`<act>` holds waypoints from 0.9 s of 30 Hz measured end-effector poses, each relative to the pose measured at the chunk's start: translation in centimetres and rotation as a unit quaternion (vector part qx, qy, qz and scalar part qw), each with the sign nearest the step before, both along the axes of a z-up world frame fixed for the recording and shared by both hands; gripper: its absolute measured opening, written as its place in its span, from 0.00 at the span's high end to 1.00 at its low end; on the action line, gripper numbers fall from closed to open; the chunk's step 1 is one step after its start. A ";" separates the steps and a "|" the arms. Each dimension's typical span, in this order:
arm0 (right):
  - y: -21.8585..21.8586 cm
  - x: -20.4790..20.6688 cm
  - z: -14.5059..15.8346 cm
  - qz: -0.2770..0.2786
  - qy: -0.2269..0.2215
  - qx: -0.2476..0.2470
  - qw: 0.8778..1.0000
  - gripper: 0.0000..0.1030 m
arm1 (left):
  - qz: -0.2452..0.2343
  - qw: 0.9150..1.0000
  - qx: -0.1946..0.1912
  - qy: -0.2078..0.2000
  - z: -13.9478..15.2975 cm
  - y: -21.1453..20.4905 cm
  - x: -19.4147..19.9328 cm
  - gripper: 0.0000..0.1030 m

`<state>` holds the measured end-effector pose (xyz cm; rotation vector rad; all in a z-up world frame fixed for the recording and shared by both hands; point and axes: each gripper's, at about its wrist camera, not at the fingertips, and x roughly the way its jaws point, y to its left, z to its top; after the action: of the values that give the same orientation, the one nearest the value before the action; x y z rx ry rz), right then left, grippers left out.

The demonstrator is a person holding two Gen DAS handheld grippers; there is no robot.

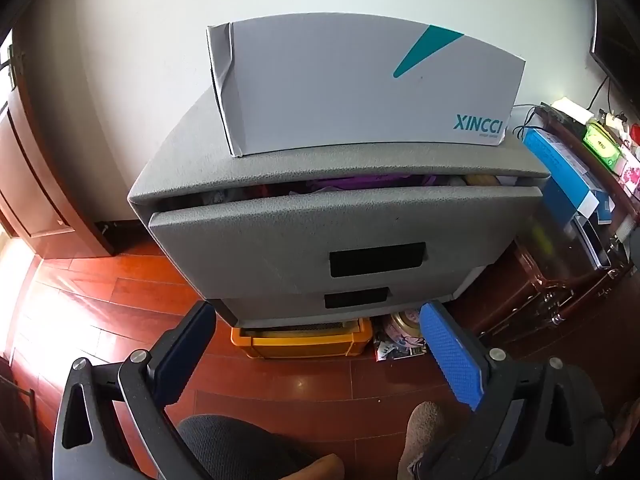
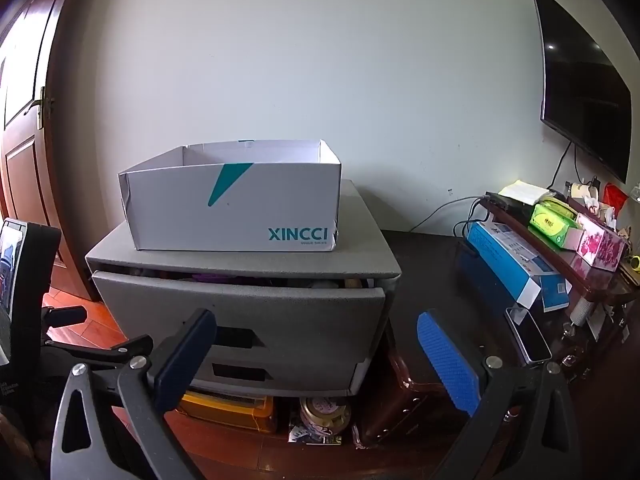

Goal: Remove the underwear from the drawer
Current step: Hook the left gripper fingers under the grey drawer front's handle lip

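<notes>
Drawer ajar, both grippers spread wide and empty.

The top drawer [image 1: 304, 236] of the grey cabinet [image 2: 244, 264] stands slightly pulled out, and through the slit under the cabinet top a jumble of clothes [image 1: 360, 182] shows, purple among it; the underwear is presumably in there, but which piece it is cannot be made out. Such cloth should be light, limp and easy to snag, best pinched at a raised fold once the drawer is drawn by its dark handle recess [image 1: 378, 259]. The left gripper [image 1: 316, 356] and right gripper [image 2: 316, 356] hang in front of the cabinet, touching nothing. A white box [image 2: 236, 208] sits on top. The drawer's depth and contents stay hidden.
</notes>
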<state>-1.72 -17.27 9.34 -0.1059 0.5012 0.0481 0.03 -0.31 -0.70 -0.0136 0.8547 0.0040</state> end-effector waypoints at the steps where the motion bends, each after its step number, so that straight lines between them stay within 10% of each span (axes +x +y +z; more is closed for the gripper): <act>1: -0.2 0.1 0.0 -0.001 0.001 0.002 1.000 0.00 | 0.002 1.000 -0.002 0.003 0.0 0.0 0.1 0.02; 15: -1.7 0.6 -0.6 0.002 0.017 0.037 0.999 0.00 | 0.098 0.988 -0.114 0.043 0.5 3.7 3.3 0.02; 27: -2.6 1.0 -0.7 0.003 0.032 0.056 0.998 0.00 | 0.205 0.951 -0.217 0.078 -1.2 6.5 7.0 0.02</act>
<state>-0.71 -19.83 8.64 0.0033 0.5604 0.0852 6.99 6.15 -1.85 -0.6115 0.9838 0.2109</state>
